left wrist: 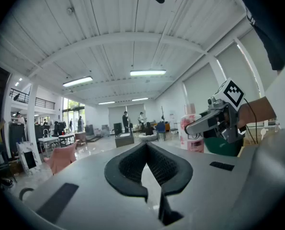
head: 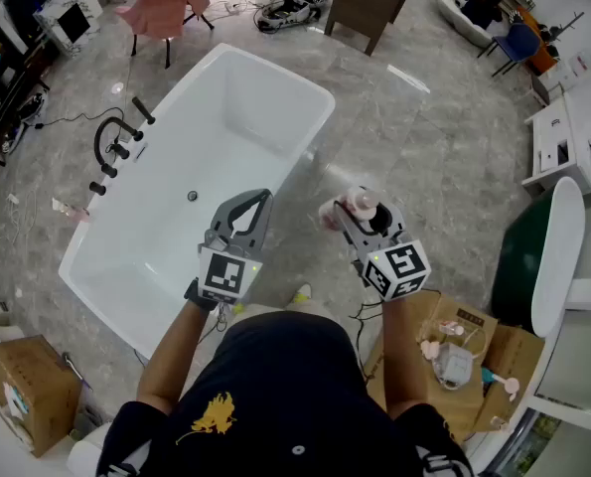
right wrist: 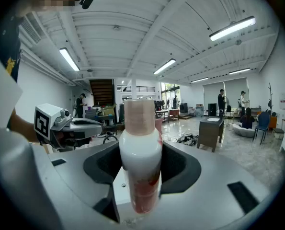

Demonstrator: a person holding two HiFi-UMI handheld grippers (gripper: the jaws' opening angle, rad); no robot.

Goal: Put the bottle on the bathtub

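Bathtub (head: 275,97): white, glossy, smooth, highlights seen along rim.
Bottle (right wrist: 140,166): glossy white plastic, pink print; cap (right wrist: 139,116) matt pink.
Left gripper (left wrist: 146,146) housing: matt grey plastic, smooth.
Fingers (left wrist: 130,166): faced with black, finely dimpled pad.
Floor (head: 424,157): grey stone look, polished, reflective.
Box (head: 22,396): matt brown cardboard.
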